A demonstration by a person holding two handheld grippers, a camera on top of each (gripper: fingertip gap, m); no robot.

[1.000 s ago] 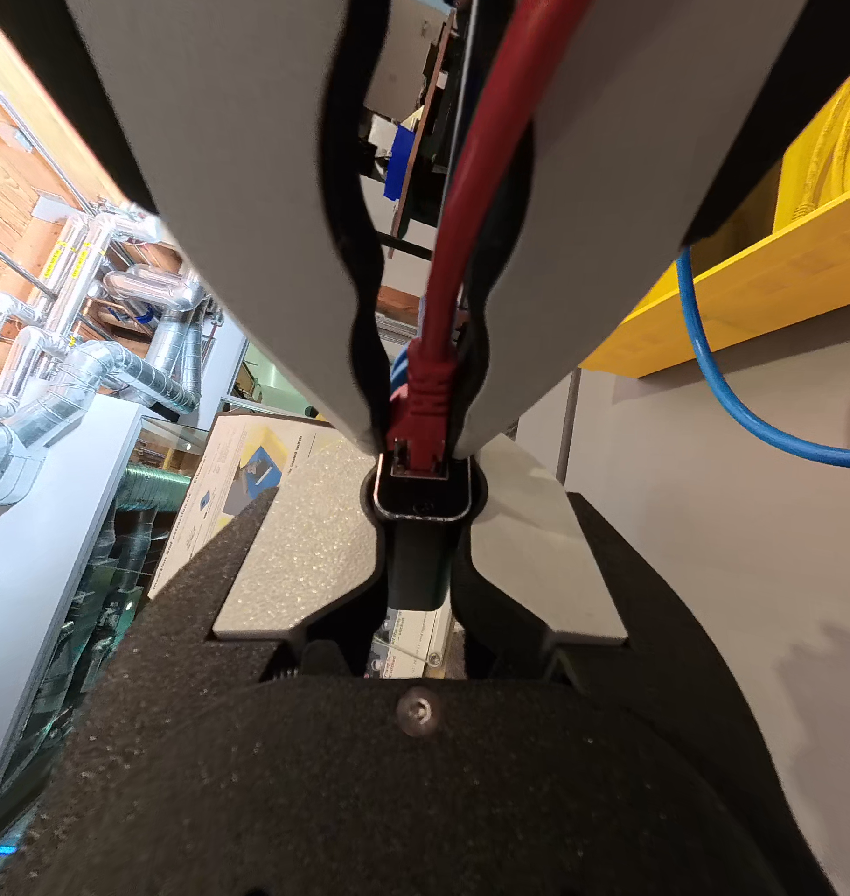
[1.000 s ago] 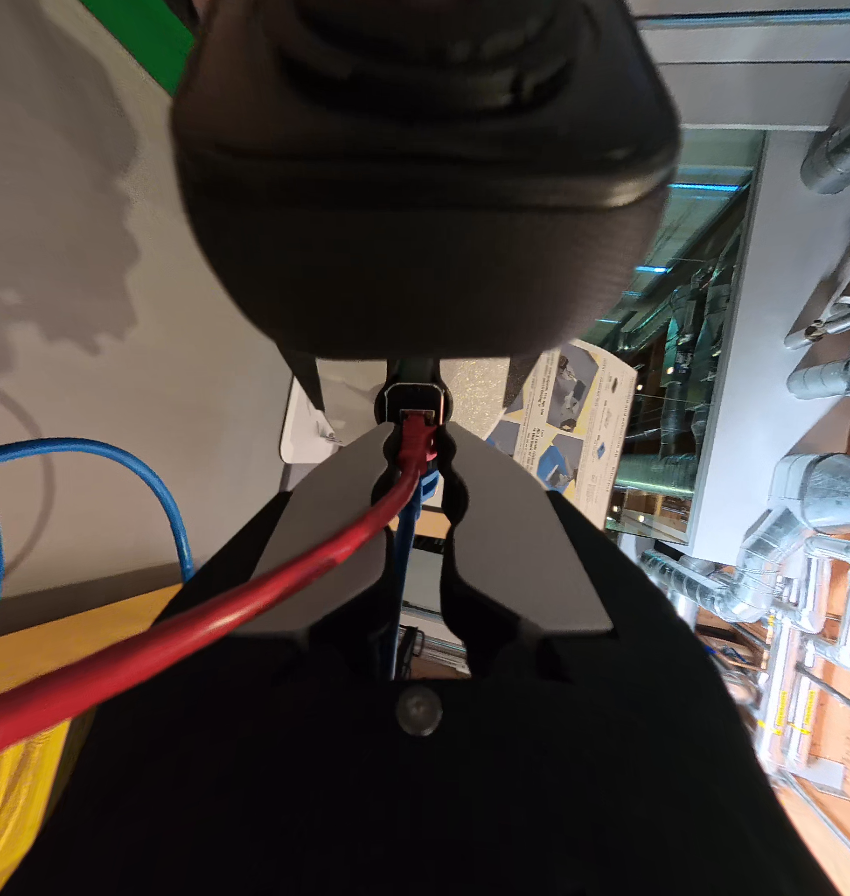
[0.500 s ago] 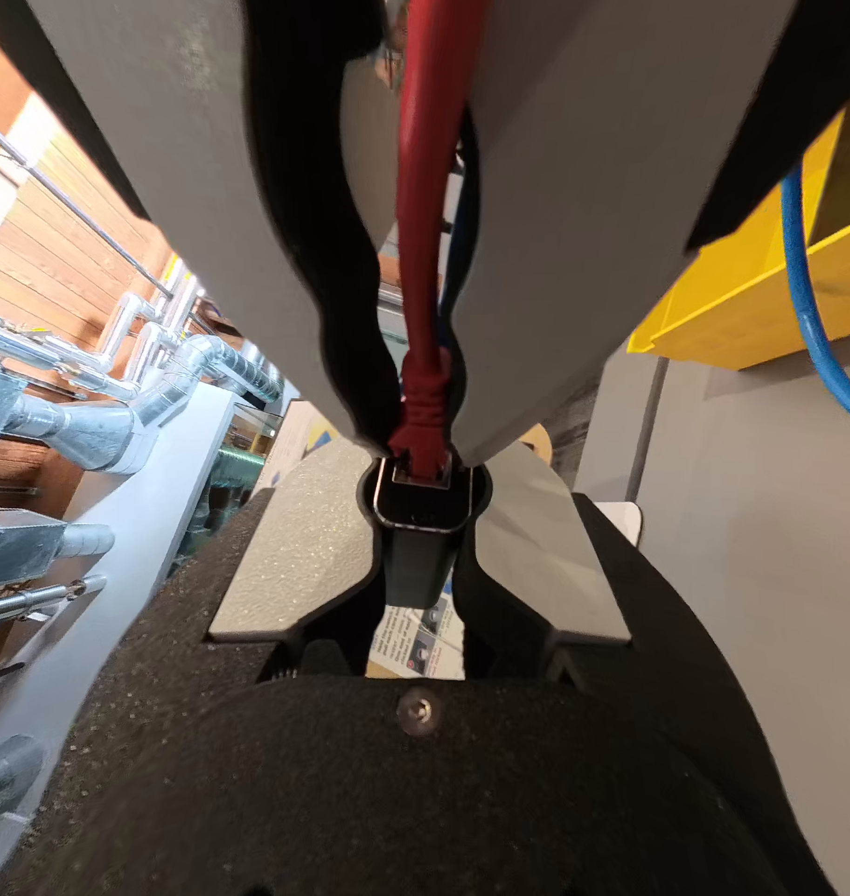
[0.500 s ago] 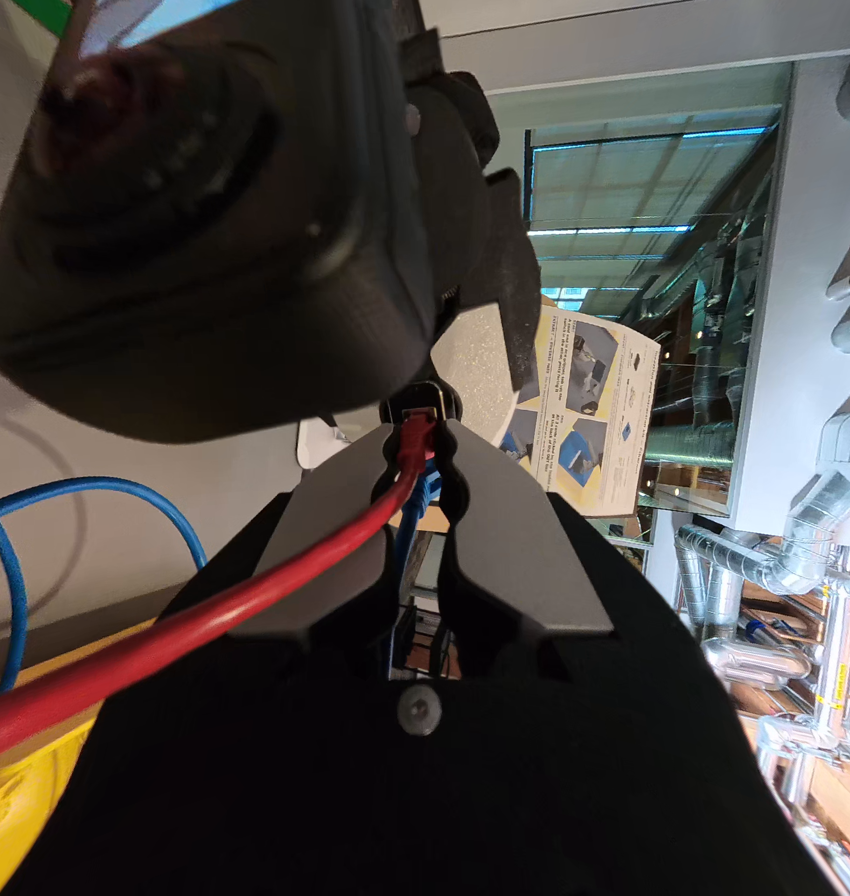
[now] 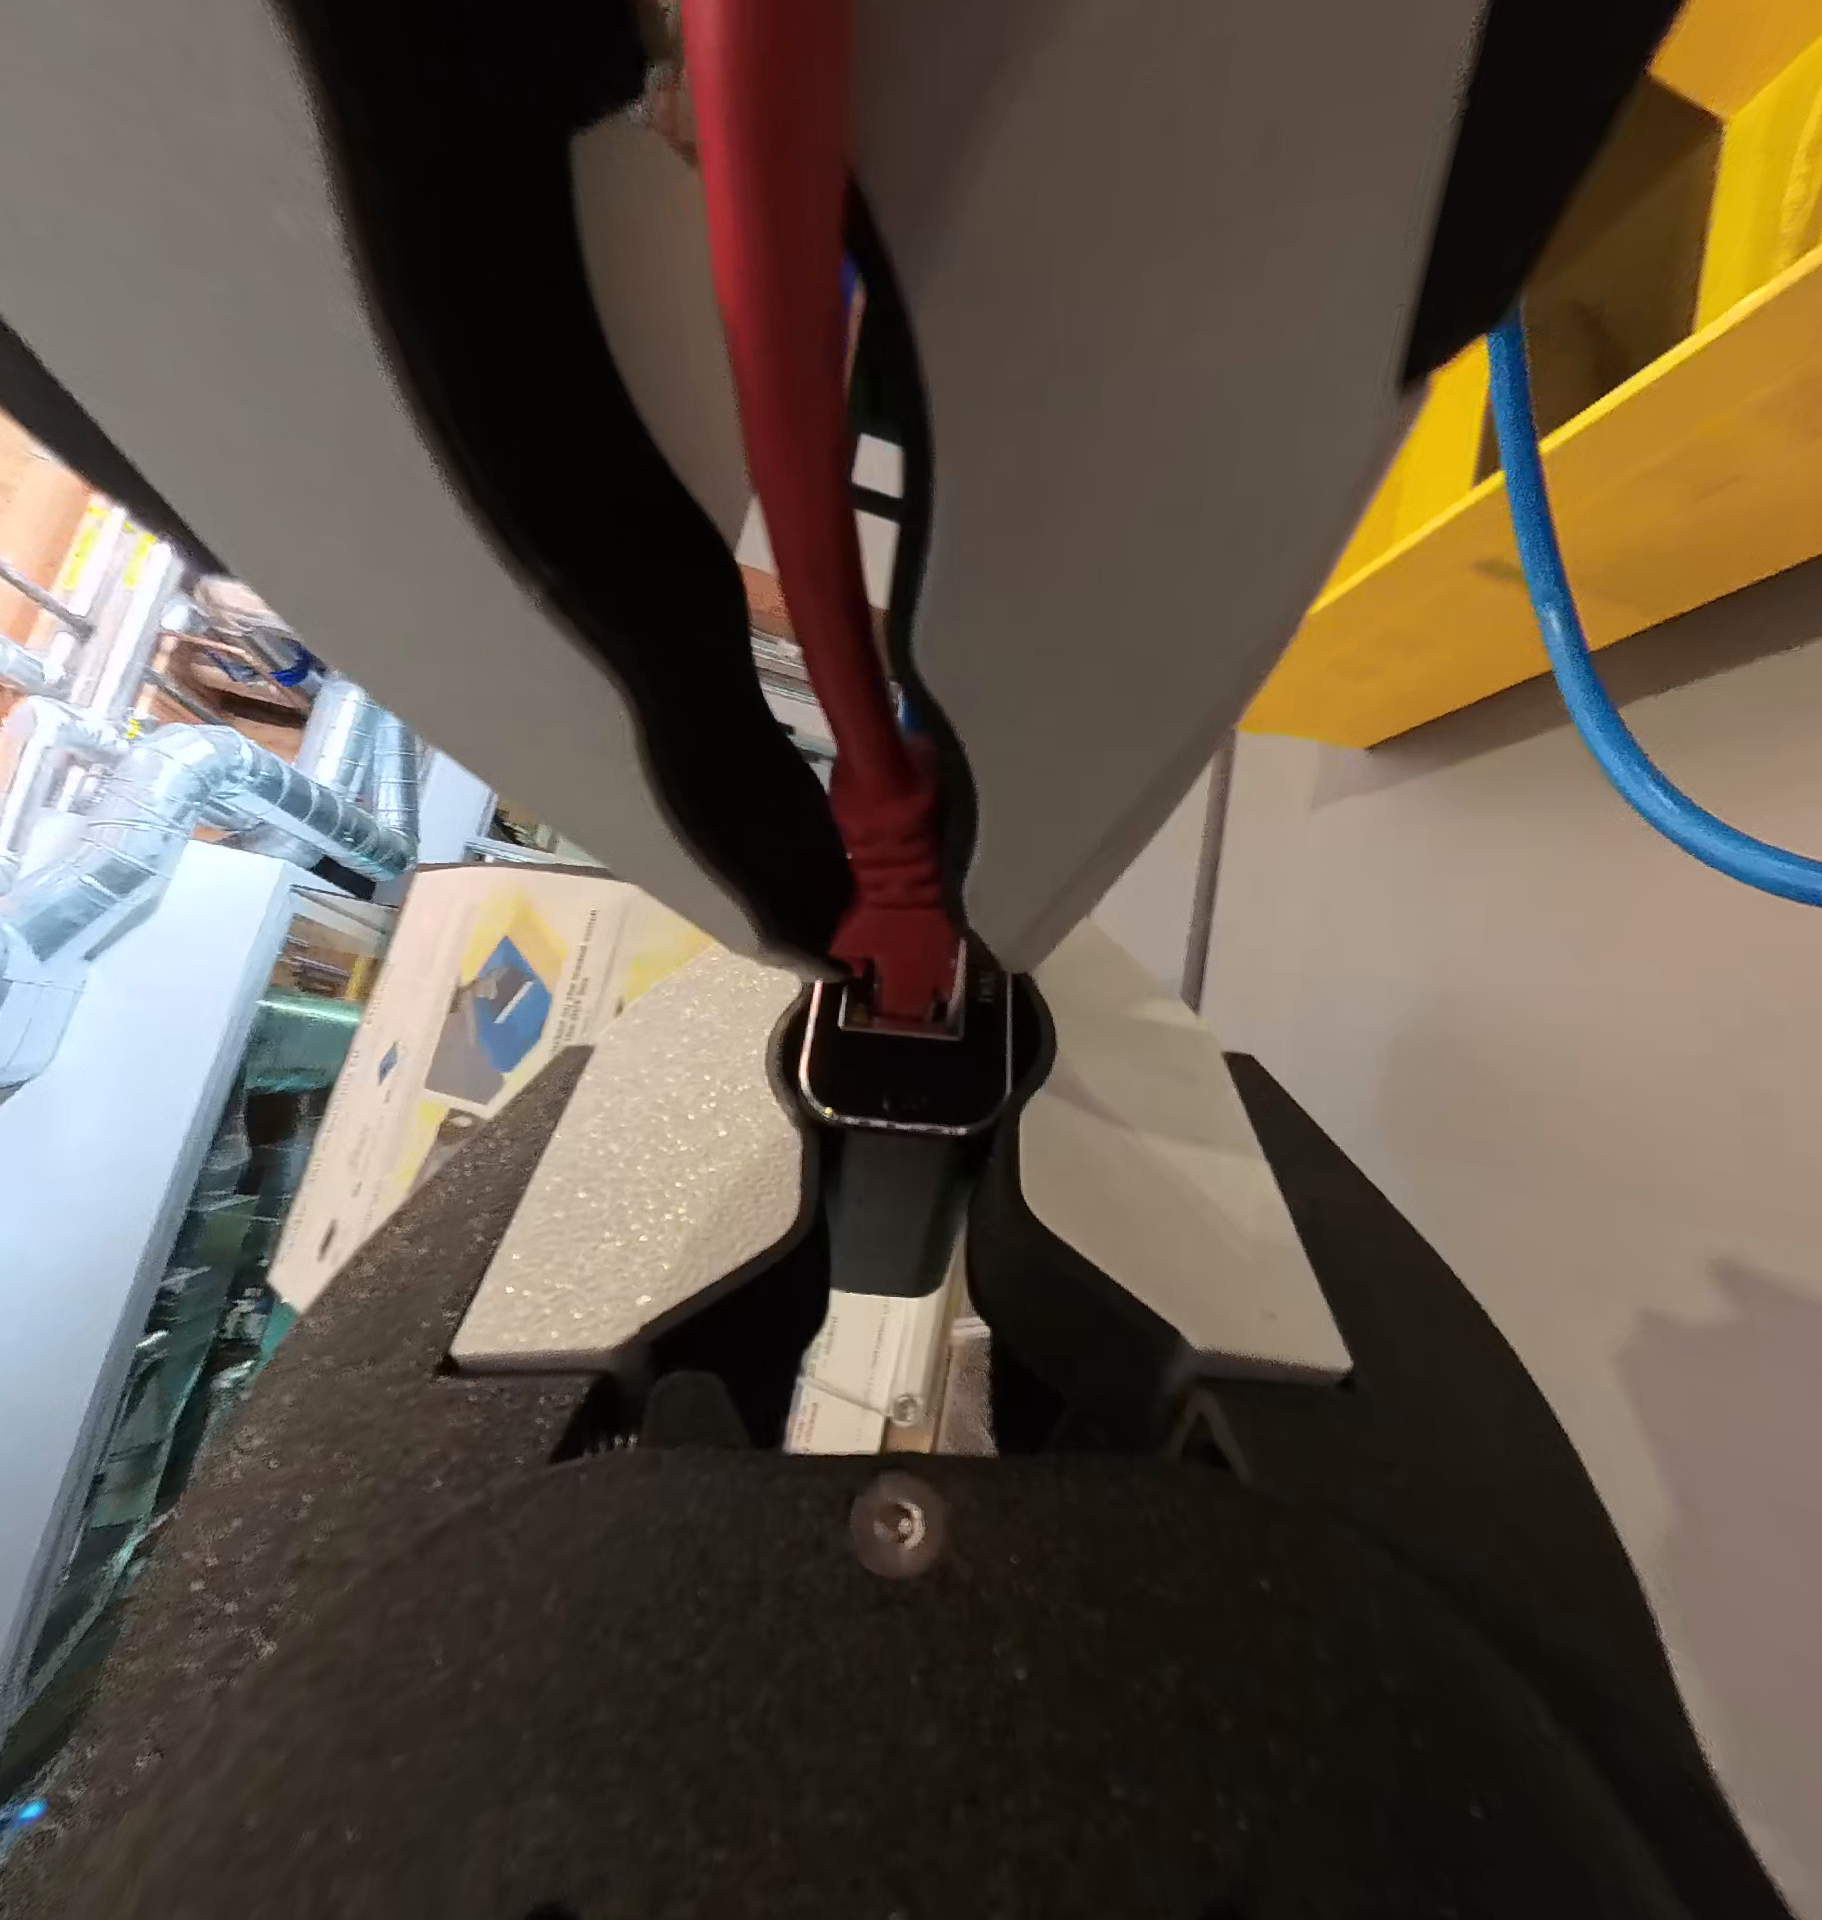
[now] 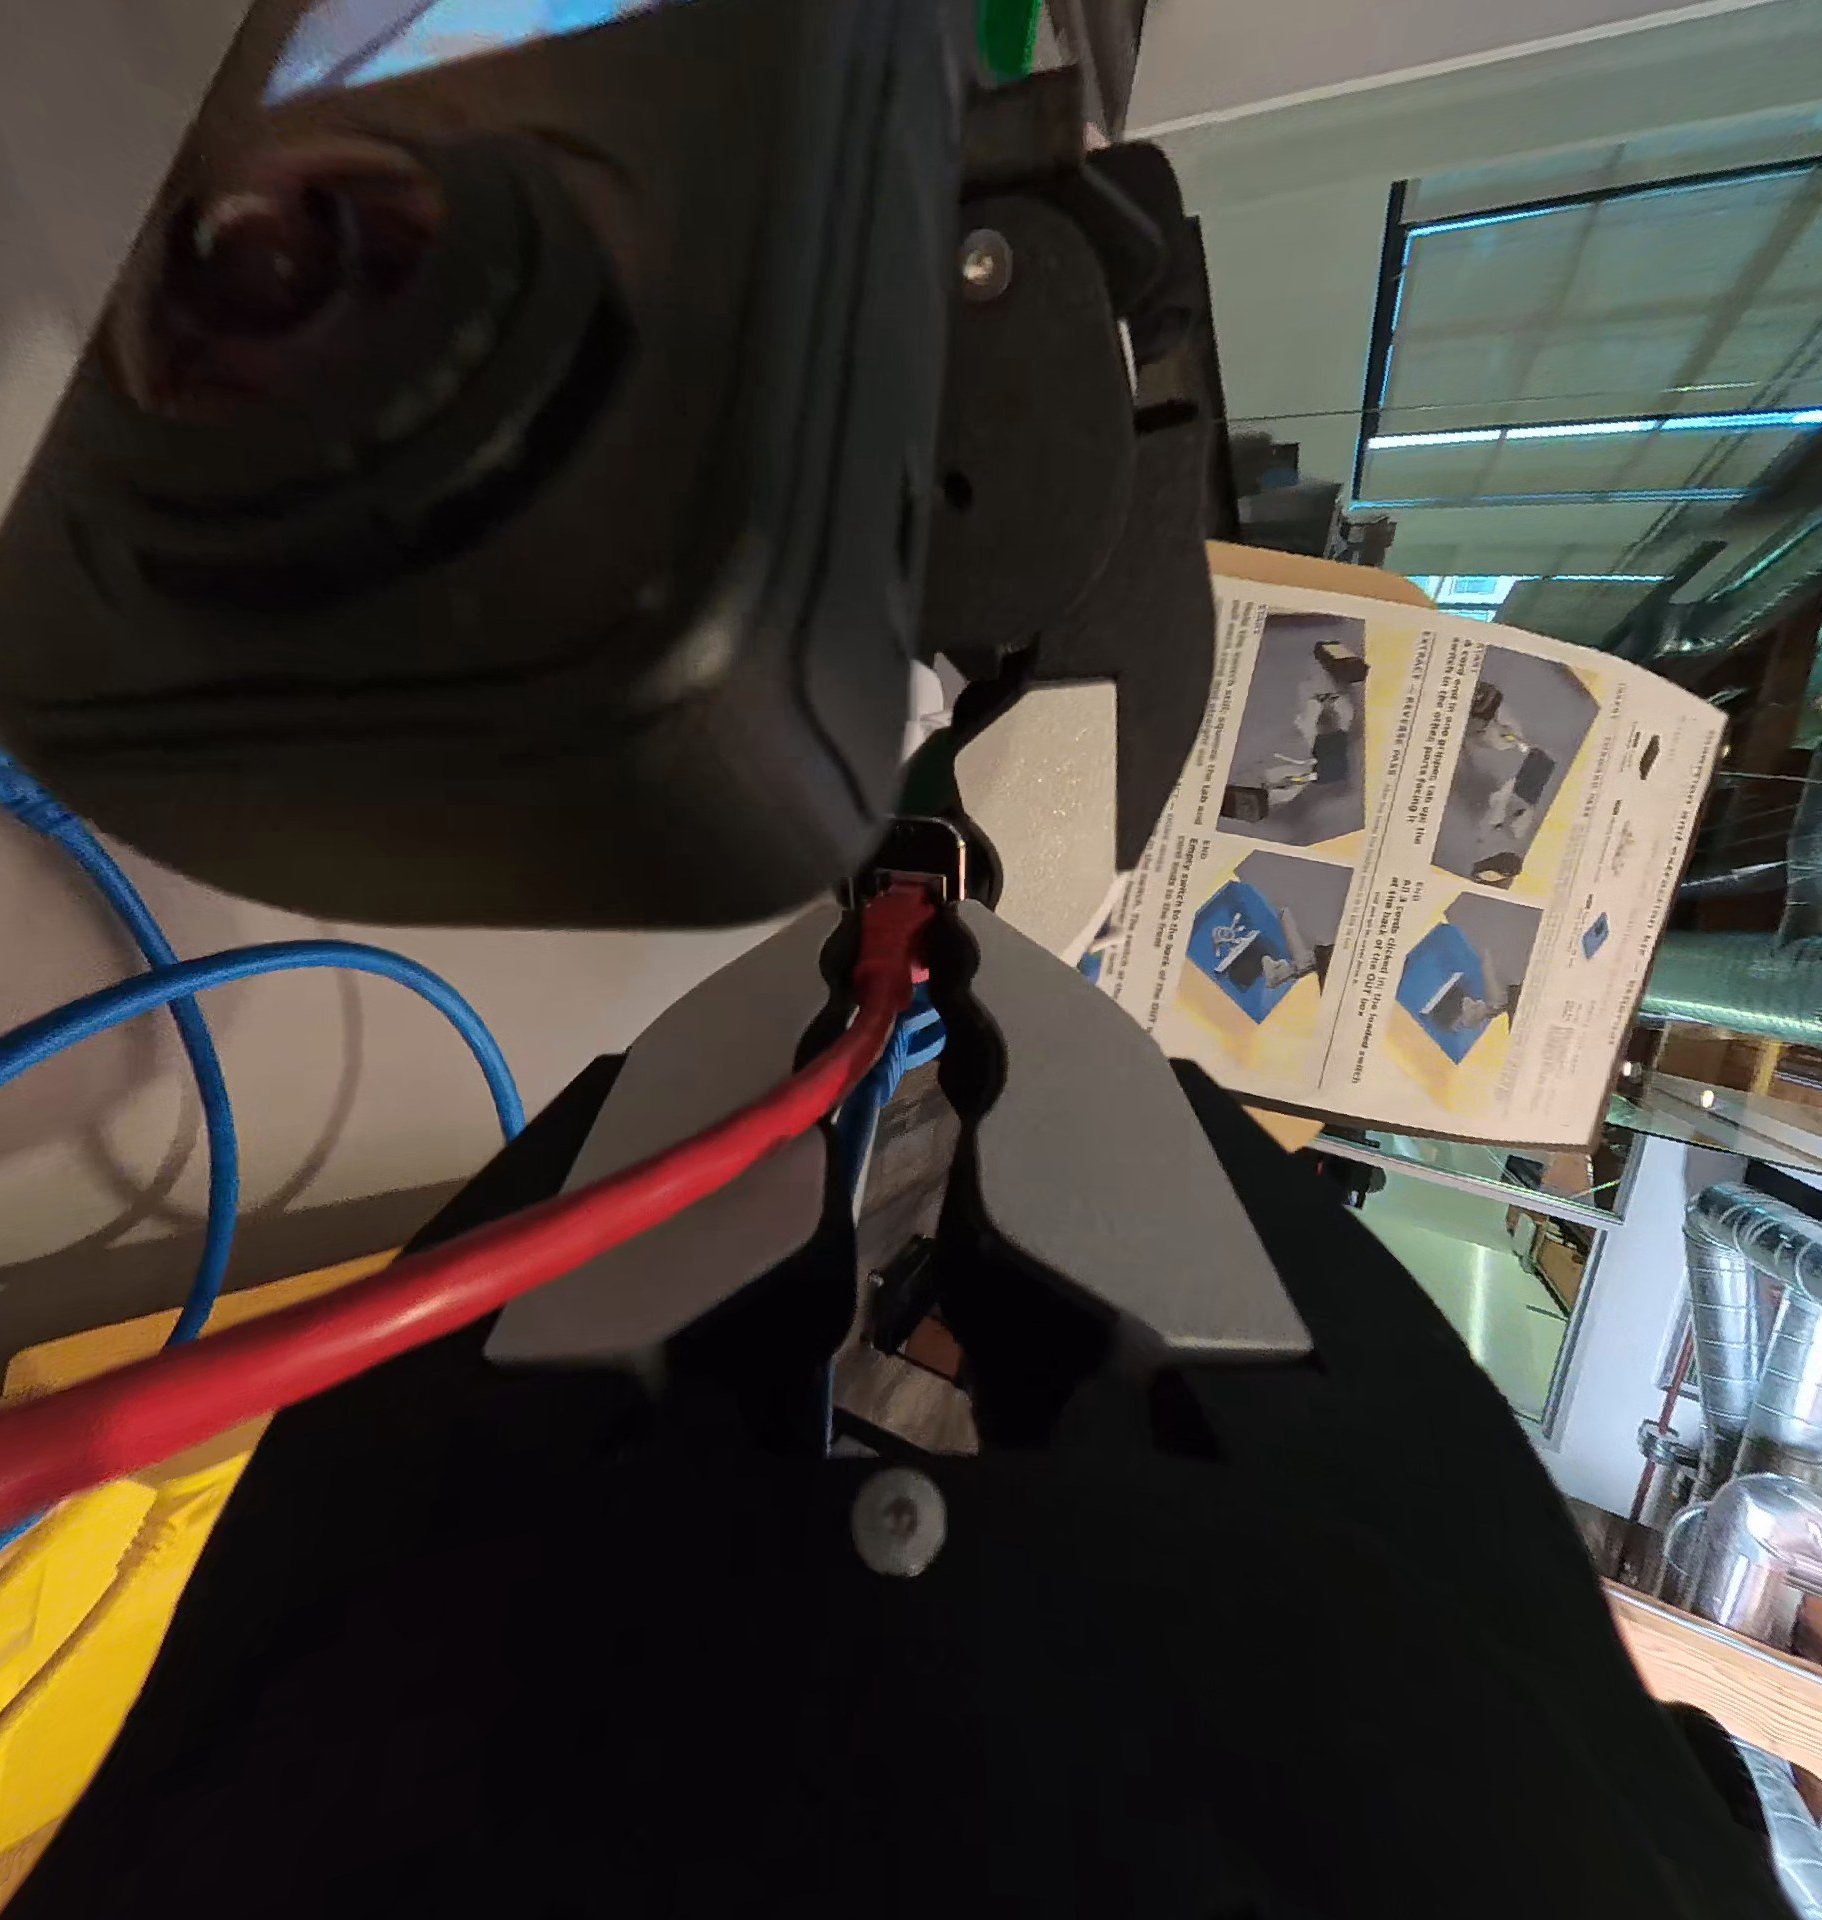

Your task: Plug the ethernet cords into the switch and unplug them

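Between the two grippers, almost no room: the right gripper and left gripper meet tip to tip. Left one clamps the black switch between its pads; right one pinches the red cord's plug, which sits in a port on the switch's face. Cords counted: one red cord, and blue cable looping at the side (how many strands, cannot tell). Yellow bin against the grey wall, blue cable trailing over its rim. One printed sheet stands behind
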